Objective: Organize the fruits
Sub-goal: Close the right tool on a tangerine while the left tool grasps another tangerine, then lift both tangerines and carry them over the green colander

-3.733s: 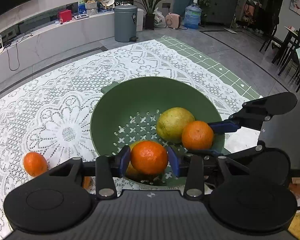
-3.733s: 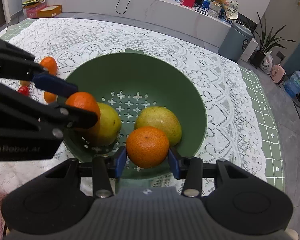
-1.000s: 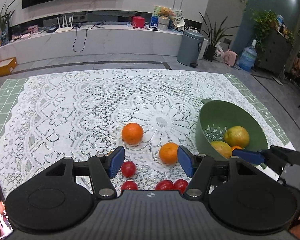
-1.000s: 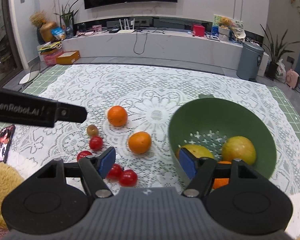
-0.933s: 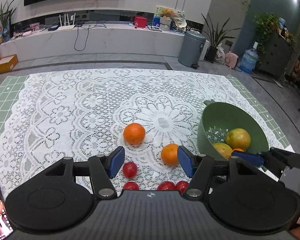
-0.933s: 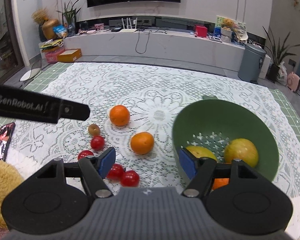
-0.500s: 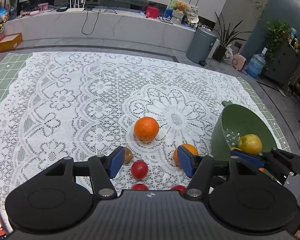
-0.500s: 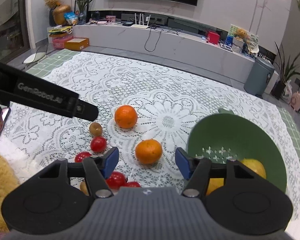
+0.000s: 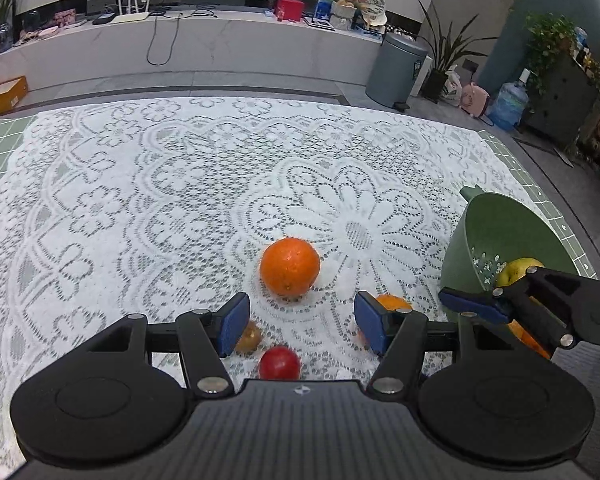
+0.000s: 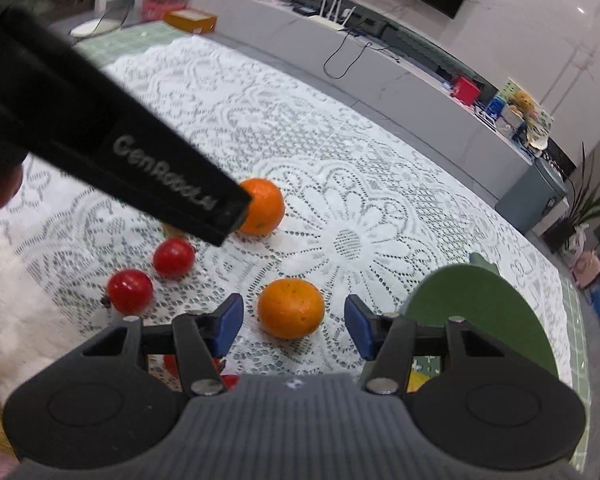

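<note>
Two grippers: left gripper (image 9: 298,322) wide, empty; right gripper (image 10: 293,326) parted, empty
Fruit: round dimpled orange mandarin (image 10: 291,308) between right pads
Cloth: white floral lace tablecloth (image 9: 160,200)

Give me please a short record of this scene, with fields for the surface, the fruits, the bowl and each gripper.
surface: lace cloth
far orange: on cloth, ahead of left gripper
near orange: on cloth, just ahead of right gripper
tomatoes: on cloth, left of near orange
bowl: green, right side, holds yellow fruit
left gripper: open, empty
right gripper: open, not touching near orange
</note>
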Demonstrator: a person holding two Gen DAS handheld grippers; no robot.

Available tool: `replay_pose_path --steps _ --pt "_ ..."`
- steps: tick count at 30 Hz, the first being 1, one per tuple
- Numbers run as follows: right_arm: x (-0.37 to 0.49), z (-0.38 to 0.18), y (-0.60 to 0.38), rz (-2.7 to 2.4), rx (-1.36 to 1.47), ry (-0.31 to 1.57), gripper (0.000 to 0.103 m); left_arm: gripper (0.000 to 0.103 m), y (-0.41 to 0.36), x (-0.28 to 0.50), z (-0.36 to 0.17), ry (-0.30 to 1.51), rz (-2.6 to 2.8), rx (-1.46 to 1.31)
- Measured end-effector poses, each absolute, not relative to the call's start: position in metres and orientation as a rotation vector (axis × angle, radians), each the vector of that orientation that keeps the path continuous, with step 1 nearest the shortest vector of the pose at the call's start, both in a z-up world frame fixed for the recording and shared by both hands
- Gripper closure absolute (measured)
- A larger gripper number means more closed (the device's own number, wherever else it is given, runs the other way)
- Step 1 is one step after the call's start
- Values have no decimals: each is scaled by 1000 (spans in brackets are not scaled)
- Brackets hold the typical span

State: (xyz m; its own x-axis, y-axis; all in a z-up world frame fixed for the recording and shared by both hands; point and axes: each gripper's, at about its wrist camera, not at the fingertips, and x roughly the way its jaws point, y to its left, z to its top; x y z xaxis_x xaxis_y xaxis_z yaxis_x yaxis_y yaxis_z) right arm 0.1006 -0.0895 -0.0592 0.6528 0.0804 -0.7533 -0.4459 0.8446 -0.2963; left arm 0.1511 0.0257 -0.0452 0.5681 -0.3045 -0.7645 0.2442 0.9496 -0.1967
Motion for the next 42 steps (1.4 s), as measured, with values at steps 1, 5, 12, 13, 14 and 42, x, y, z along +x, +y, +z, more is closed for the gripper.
replay_pose_path --steps 1,5,12,13,14,42 --pt "103 -61 -89 313 -500 814 50 32 25 154 -47 910 -329 -70" --pt "109 -68 -86 310 -532 821 50 32 20 164 -56 907 -354 -57" --pt "115 -80 -82 309 -605 829 53 32 16 176 -72 920 -366 -43" --pt "116 -80 -82 313 -599 834 53 32 15 178 -74 920 -372 -41" --pt "116 -81 -81 315 -599 837 53 32 15 178 -76 920 -380 -35" --pt "128 -91 -77 304 -617 892 61 54 32 198 -98 878 -367 -112"
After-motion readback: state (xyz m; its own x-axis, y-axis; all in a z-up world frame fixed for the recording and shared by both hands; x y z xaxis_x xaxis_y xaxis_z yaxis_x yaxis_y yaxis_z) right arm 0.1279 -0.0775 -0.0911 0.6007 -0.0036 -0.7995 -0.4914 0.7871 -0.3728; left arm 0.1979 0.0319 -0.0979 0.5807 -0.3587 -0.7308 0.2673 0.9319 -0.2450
